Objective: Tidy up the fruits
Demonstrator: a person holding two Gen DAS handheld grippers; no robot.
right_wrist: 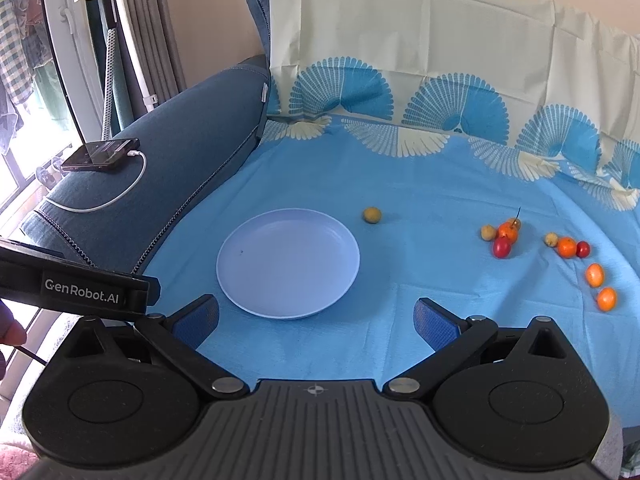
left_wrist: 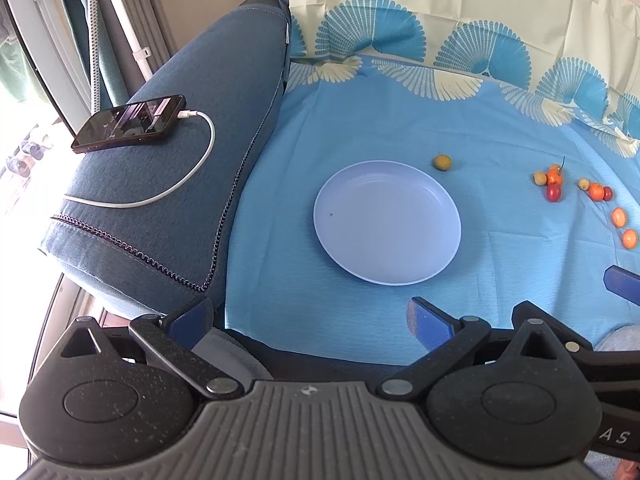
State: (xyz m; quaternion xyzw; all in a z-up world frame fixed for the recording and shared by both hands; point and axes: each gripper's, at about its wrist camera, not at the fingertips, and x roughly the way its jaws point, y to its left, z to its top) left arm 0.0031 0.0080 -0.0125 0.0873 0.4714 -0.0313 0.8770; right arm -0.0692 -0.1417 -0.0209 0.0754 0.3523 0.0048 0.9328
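- The fruits are small, round and light: a lone yellow-green fruit [right_wrist: 372,215] lies just beyond the plate [right_wrist: 248,280], apart from the others.
- Off to the right sit two little clusters, one around a red cherry tomato [right_wrist: 502,247] with a stemmed orange fruit [right_wrist: 508,231] touching it, the other around an orange fruit [right_wrist: 567,247] with a small red one [right_wrist: 583,249] beside it.
- Nearer the right edge lie two oval orange kumquats [right_wrist: 595,274], close together.
- I judge them all smooth-skinned and apt to roll; the tomatoes look soft and easy to burst, so a gentle squeeze across the widest part seems safest. The lone fruit is the easiest first pick, since nothing crowds it.
- The plate is bare and rests flat on the blue cloth [right_wrist: 400,184], which covers a sofa seat, a soft base that may give under pressure.
- The right gripper [right_wrist: 316,320] has its jaws spread wide, holding and touching nothing, short of the plate.
- The left gripper [left_wrist: 310,322] is likewise wide apart and unladen, near the plate's front rim.
- A phone [left_wrist: 130,122] on its charging cable [left_wrist: 192,176] lies on the sofa arm, well clear.
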